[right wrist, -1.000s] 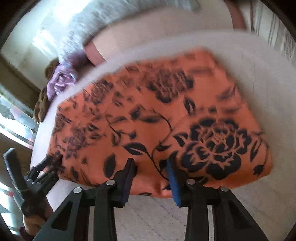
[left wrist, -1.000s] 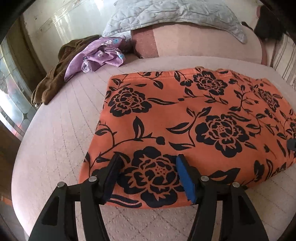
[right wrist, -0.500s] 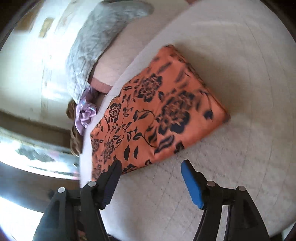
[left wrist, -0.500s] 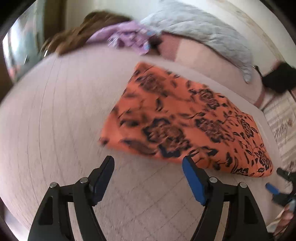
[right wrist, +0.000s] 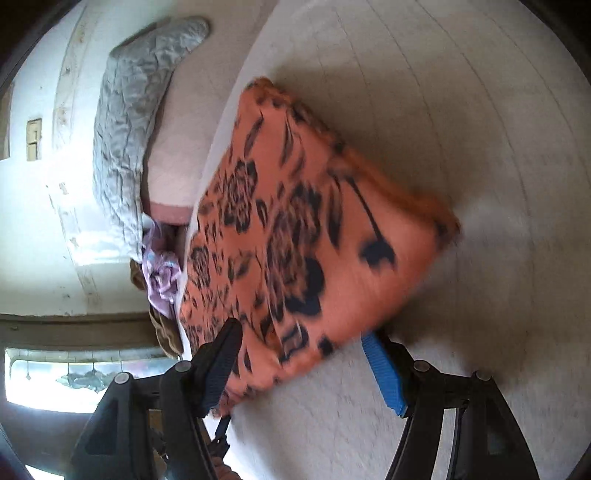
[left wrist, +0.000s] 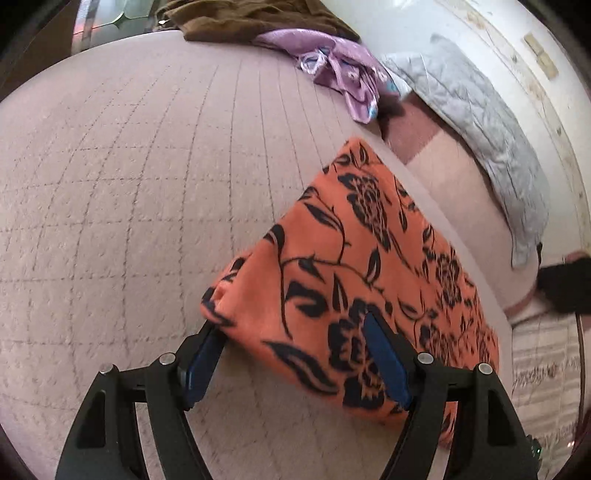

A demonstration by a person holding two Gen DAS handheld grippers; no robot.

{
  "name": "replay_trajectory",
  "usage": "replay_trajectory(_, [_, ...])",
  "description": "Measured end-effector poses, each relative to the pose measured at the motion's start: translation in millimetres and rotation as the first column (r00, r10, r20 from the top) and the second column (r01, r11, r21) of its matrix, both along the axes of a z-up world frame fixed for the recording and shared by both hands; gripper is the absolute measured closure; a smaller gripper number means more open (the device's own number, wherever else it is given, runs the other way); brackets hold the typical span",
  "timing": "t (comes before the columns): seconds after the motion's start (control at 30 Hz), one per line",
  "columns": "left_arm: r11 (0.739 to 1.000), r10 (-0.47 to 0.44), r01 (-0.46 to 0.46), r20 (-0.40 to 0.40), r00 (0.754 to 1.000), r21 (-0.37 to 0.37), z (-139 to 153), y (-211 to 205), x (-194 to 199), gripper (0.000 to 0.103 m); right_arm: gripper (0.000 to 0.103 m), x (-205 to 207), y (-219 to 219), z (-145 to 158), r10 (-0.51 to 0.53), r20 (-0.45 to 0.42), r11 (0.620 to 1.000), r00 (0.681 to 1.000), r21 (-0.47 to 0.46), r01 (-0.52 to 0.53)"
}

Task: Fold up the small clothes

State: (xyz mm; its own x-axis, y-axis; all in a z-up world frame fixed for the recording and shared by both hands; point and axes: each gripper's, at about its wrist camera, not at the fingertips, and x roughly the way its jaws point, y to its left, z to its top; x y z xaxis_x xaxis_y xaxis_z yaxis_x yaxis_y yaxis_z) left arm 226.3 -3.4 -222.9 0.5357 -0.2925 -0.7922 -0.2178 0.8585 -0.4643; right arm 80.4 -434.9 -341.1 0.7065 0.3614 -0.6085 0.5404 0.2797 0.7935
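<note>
While the left wrist view looks along the bed, the left gripper (left wrist: 291,354) stands wide open over one short end of the folded orange floral garment (left wrist: 354,280). Its left blue pad (left wrist: 201,363) is at the corner of the cloth, touching or just beside its edge, and the right blue pad (left wrist: 386,363) lies over the printed top. The fingers are well apart, on both sides of the end of the cloth, and have not closed on it. The garment lies flat on the pink quilted bedcover (left wrist: 129,184), folded to a long rectangle that runs away to the right. Behind it are a purple cloth (left wrist: 340,70) and a brown garment (left wrist: 251,18), touching each other, and a grey quilted pillow (left wrist: 480,122) leans at the wall.

From the right wrist view, which is turned sideways and somewhat blurred, the right gripper (right wrist: 303,365) is also wide open at the other end of the same orange garment (right wrist: 306,229). Its dark left finger (right wrist: 221,365) is in front of the near edge of the cloth, and the blue right pad (right wrist: 384,376) is just beside its corner, over the bedcover (right wrist: 461,110). Whether the pads touch the cloth here I cannot tell. The grey pillow (right wrist: 136,103) and the purple cloth (right wrist: 162,273) are at the far left.
</note>
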Motion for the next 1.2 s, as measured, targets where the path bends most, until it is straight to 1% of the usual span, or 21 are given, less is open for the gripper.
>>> replay_trajectory(0.03, [1.000, 0.022, -0.022, 0.013, 1.000, -0.006, -1, 0, 0, 0.029, 0.032, 3, -3, -1, -0.009, 0.001, 1.000, 1.000, -0.004, 0.009])
replay_trajectory(0.1, [0.999, 0.051, -0.050, 0.024, 0.998, -0.002, -2, 0, 1, 0.055, 0.032, 8, -10, -4, -0.034, 0.005, 0.999, 0.999, -0.009, 0.034])
replay_trajectory(0.2, [0.998, 0.060, -0.059, 0.025, 0.998, -0.020, -6, 4, 5, 0.065, 0.032, 15, -18, -2, -0.060, 0.015, 0.997, 0.998, -0.056, 0.061])
replay_trajectory(0.3, [0.998, 0.054, -0.053, 0.035, 0.998, -0.024, -5, 5, 6, 0.071, 0.034, 26, -23, 3, -0.061, 0.015, 0.991, 0.998, -0.122, 0.062])
replay_trajectory(0.37, [0.999, 0.045, -0.045, 0.047, 0.998, -0.014, -3, 3, 7, 0.073, 0.040, 35, -21, 7, -0.046, 0.000, 0.981, 0.999, -0.187, 0.045])
replay_trajectory(0.43, [0.999, 0.035, -0.035, 0.061, 0.998, -0.002, -1, 0, 8, 0.075, 0.067, 42, -19, 11, -0.036, -0.018, 0.965, 0.999, -0.260, 0.030])
replay_trajectory(0.53, [1.000, 0.009, -0.009, 0.091, 0.996, 0.001, 9, -1, 5, 0.079, 0.073, 49, -13, 18, -0.016, -0.035, 0.934, 0.999, -0.358, 0.002])
replay_trajectory(0.6, [1.000, -0.015, 0.016, 0.118, 0.993, -0.003, 19, -2, 1, 0.080, 0.076, 47, -5, 33, 0.001, -0.012, 0.904, 1.000, -0.427, -0.006])
replay_trajectory(0.7, [0.998, -0.067, 0.066, 0.134, 0.989, 0.013, 37, -5, -11, 0.081, 0.078, 38, 7, 63, 0.019, 0.079, 0.870, 0.997, -0.492, 0.022])
replay_trajectory(0.73, [0.997, -0.081, 0.081, 0.139, 0.987, 0.002, 42, -4, -19, 0.081, 0.078, 31, 13, 76, 0.028, 0.111, 0.859, 0.993, -0.510, 0.033])
replay_trajectory(0.8, [0.993, -0.114, 0.116, 0.147, 0.983, -0.004, 44, -2, -36, 0.081, 0.078, 17, 18, 92, 0.030, 0.147, 0.851, 0.989, -0.523, 0.052])
replay_trajectory(0.87, [0.988, -0.154, 0.151, 0.119, 0.981, 0.033, 38, -3, -50, 0.079, 0.078, -4, 16, 105, 0.012, 0.176, 0.846, 0.984, -0.527, 0.084])
replay_trajectory(0.9, [0.984, -0.171, 0.166, 0.078, 0.982, 0.061, 31, -5, -53, 0.075, 0.078, -8, 15, 106, 0.001, 0.170, 0.843, 0.985, -0.531, 0.090])
replay_trajectory(0.97, [0.970, -0.208, 0.213, -0.053, 0.977, 0.114, 10, -8, -49, 0.069, 0.077, -8, 6, 96, -0.012, 0.090, 0.845, 0.996, -0.532, 0.058])
replay_trajectory(1.0, [0.970, -0.217, 0.225, -0.086, 0.972, 0.095, 2, -5, -47, 0.068, 0.074, -3, 1, 81, -0.011, 0.017, 0.868, 1.000, -0.497, 0.018])
replay_trajectory(1.03, [0.972, -0.224, 0.229, -0.085, 0.971, 0.049, 0, 1, -46, 0.063, 0.074, 2, -2, 70, -0.009, -0.038, 0.886, 0.999, -0.464, -0.010])
replay_trajectory(1.07, [0.971, -0.236, 0.239, -0.098, 0.967, 0.022, 0, 6, -45, 0.058, 0.072, 6, -9, 52, -0.025, -0.122, 0.909, 0.992, -0.416, -0.029])
replay_trajectory(1.1, [0.968, -0.250, 0.252, -0.112, 0.962, 0.002, 1, 13, -43, 0.049, 0.072, 7, -15, 42, -0.043, -0.158, 0.924, 0.986, -0.382, -0.021])
replay_trajectory(1.13, [0.968, -0.250, 0.250, -0.107, 0.962, -0.014, 2, 22, -45, 0.048, 0.071, 6, -21, 36, -0.053, -0.160, 0.941, 0.986, -0.337, -0.004])
replay_trajectory(1.17, [0.974, -0.229, 0.228, -0.097, 0.969, -0.017, 2, 32, -48, 0.048, 0.067, 2, -30, 34, -0.075, -0.140, 0.957, 0.987, -0.287, 0.032])
replay_trajectory(1.2, [0.981, -0.196, 0.195, -0.092, 0.976, -0.013, 1, 44, -51, 0.047, 0.064, -3, -36, 37, -0.105, -0.122, 0.956, 0.987, -0.285, 0.066])
